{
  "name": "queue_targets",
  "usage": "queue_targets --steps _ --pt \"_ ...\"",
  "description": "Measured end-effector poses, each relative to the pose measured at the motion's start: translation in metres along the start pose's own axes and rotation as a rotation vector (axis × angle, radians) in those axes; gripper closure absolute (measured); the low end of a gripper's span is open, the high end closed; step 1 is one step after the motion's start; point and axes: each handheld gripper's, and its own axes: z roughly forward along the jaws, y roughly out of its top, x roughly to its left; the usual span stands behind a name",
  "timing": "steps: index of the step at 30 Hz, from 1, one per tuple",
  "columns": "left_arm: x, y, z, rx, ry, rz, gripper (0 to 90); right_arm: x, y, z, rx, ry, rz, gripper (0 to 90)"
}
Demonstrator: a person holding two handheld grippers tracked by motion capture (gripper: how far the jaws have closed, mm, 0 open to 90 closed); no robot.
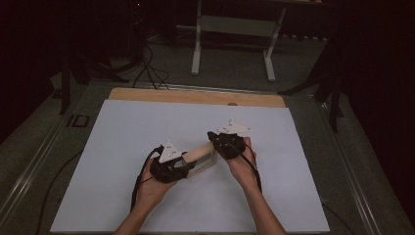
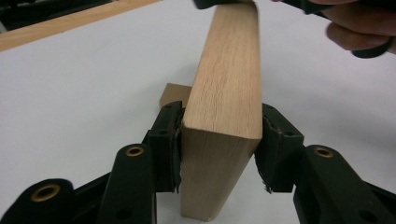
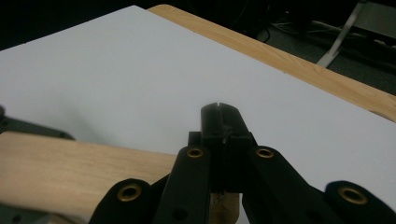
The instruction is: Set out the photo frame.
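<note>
High view: a pale wooden block (image 1: pixel 199 152), long and flat-sided, is held between both tools just below frame centre, above the white sheet covering the counter (image 1: pixel 122 196). The left tool (image 1: pixel 177 169) takes its lower-left end, the right tool (image 1: pixel 219 142) its upper-right end. A second wooden piece (image 1: pixel 204 165) runs under and beside the block, partly hidden. Risk: the block is carried by two hands, so a pull or twist by either hand would lever it out of the other's hold.

Left gripper view: the block (image 2: pixel 224 107) stands on edge between the left tool's jaws at lower centre. The left pad lies against the wood; the right pad shows a thin gap, so the hold looks loose, jaws about half wide. Judgement: if this end is freed, the block swings down on the other tool alone and could strike the small wooden piece (image 2: pixel 173 94) lying behind it.

Right gripper view: the right tool (image 3: pixel 224 135) is pinched tight, jaws together on the block's (image 3: pixel 70 172) edge at bottom centre. That thin bite is a weak pivot; the block may rotate or slip out.
</note>
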Motion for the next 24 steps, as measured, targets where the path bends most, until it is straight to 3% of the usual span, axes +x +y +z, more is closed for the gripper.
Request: queue_targets --steps 12,19,24 --pt "0.008 -0.001 0.0 0.019 0.048 -0.032 50.7 0.002 -0.004 -0.011 0.015 0.003 0.022 90.0" --pt "0.009 -0.002 0.001 0.018 0.048 -0.032 50.6 0.002 -0.007 -0.016 0.005 0.017 0.036 89.7" --pt "0.01 -0.003 0.0 0.013 0.048 -0.041 50.6 0.001 -0.008 -0.021 -0.035 0.034 0.018 79.9"
